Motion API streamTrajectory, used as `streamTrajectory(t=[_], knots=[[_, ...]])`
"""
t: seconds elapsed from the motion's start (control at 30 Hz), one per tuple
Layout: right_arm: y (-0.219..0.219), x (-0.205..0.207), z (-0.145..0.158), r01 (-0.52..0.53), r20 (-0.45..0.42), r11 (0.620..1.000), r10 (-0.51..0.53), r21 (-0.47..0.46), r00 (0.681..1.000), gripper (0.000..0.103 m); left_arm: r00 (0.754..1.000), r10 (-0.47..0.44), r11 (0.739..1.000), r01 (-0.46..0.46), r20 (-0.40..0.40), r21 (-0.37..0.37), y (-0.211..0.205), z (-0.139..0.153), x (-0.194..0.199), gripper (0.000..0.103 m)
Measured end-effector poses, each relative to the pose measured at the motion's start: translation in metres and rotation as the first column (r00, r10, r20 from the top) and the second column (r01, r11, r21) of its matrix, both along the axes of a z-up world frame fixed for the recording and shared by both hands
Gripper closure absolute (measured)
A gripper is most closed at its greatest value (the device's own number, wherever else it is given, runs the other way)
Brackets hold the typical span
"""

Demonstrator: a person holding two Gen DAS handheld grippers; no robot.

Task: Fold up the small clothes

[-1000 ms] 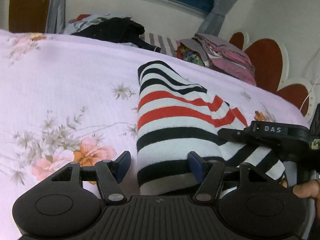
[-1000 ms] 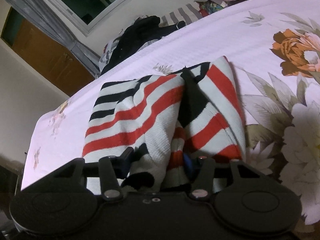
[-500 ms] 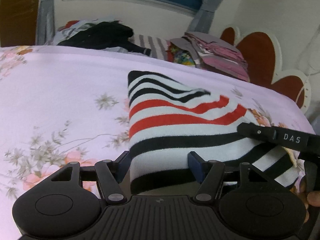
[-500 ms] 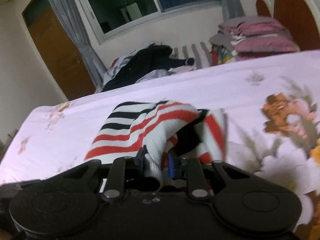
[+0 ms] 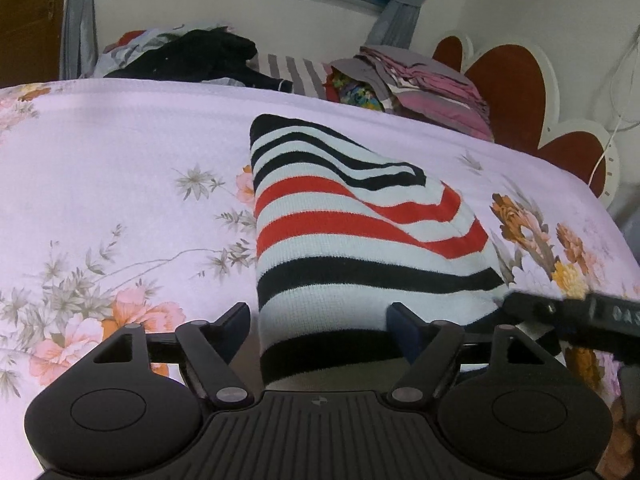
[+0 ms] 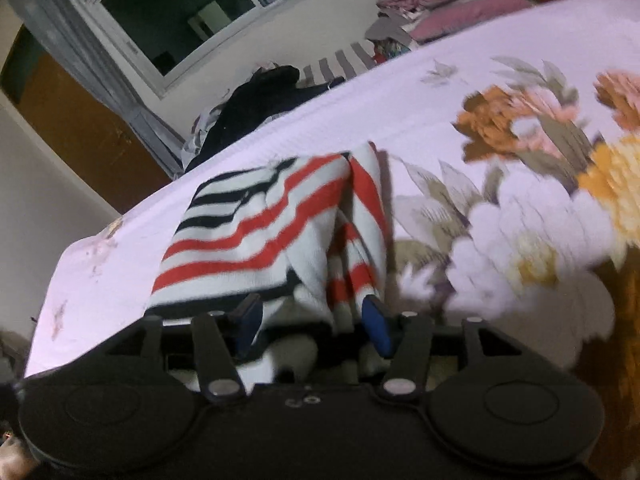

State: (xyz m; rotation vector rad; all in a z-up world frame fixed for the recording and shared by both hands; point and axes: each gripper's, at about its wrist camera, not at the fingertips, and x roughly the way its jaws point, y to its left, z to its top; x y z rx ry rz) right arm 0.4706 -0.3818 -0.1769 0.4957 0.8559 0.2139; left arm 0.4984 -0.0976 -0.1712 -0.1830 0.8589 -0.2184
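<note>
A small knit garment (image 5: 360, 248) with black, red and white stripes lies folded on the flowered bedsheet (image 5: 120, 168). Its near hem sits between the fingers of my left gripper (image 5: 320, 324), whose jaws are opening; the pads do not press on the cloth. In the right wrist view the garment (image 6: 256, 232) has a loose fold hanging between the blue pads of my right gripper (image 6: 312, 322), whose jaws are also opening and stand off the cloth. The right gripper's black finger (image 5: 560, 312) shows at the garment's right corner in the left wrist view.
A heap of dark clothes (image 5: 192, 56) and a stack of folded pink and grey laundry (image 5: 424, 84) lie along the bed's far edge, below a window. A red and white headboard (image 5: 512, 80) stands at the right. A wooden door (image 6: 80, 128) is at the far left.
The right gripper pinched a fold of the striped garment half a second ago, then spread its jaws and drew off to the right. The left jaws have widened around the hem.
</note>
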Motion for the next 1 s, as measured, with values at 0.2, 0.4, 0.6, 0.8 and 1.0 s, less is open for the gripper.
streamTrajectory(t=[0.2,0.4,0.6,0.8,1.0], knots=[[0.001,-0.013,-0.003,-0.024,-0.019,1.000,0.024,-0.001,1.000,0.047,1.000,-0.011,1.000,0.011,-0.008,-0.002,0.007,0.006,-0.003,0.028],[0.014,-0.015,-0.012,-0.077,-0.057,0.997,0.075,-0.026,0.996,0.062,1.000,0.012,1.000,-0.012,0.013,0.011,0.022,0.011,-0.013,0.028],[0.038,-0.026,0.021,-0.120,0.077,0.955,0.146,-0.270,0.986,0.090,1.000,0.017,1.000,-0.017,0.013,-0.004,0.023,0.013,-0.012,0.028],[0.020,-0.034,0.006,-0.113,0.010,0.951,0.121,-0.287,0.993,0.092,0.999,-0.031,1.000,0.031,-0.010,-0.006,0.001,0.000,-0.010,0.028],[0.016,-0.030,0.002,-0.101,-0.013,0.960,0.101,-0.262,0.995,0.088,0.999,-0.049,0.999,0.049,-0.022,-0.003,-0.007,-0.014,-0.008,0.021]])
